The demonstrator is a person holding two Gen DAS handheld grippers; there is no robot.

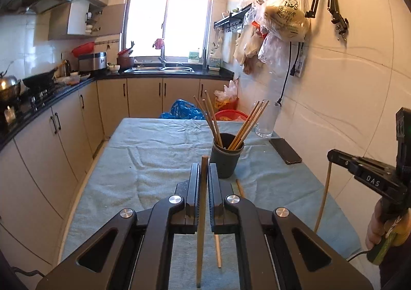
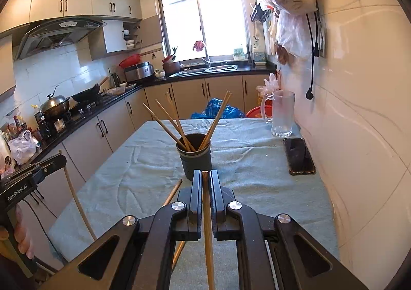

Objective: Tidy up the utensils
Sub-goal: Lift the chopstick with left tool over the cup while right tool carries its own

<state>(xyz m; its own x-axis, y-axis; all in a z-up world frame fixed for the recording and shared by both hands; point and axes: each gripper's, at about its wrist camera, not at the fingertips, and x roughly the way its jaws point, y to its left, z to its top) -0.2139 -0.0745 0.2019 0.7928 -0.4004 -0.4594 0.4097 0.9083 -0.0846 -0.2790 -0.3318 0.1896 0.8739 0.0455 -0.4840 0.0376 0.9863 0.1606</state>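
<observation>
So each chopstick is basically a skinny, stiff, featherweight stick, smooth enough to swivel if you pinch it at one spot. My left tongs point(image 1: 204, 169) are clamped tight on one chopstick point(image 1: 201, 225), gripped close to its top end, with most of the length hanging down below the fingers. My right tongs point(image 2: 205, 182) are closed the same way on another chopstick point(image 2: 207, 225), also near the tip. Grabbing that high means the long tail will probably swing around, so I'd guess a grip nearer the middle would be steadier, though holding the end does make it easier to drop the stick in tail first.

The dark cup point(image 1: 226, 159) sits straight ahead in the middle of the surface point(image 1: 143, 151), already holding a fan of chopsticks leaning out both ways. It looks light enough to tip if I bump those.

One loose chopstick point(image 1: 240, 187) lies on the blue-grey cloth just beside the cup, so there's more to collect. Over by the wall there's a phone point(image 1: 285, 150) and a glass mug point(image 2: 282, 112), well out of my way.
</observation>
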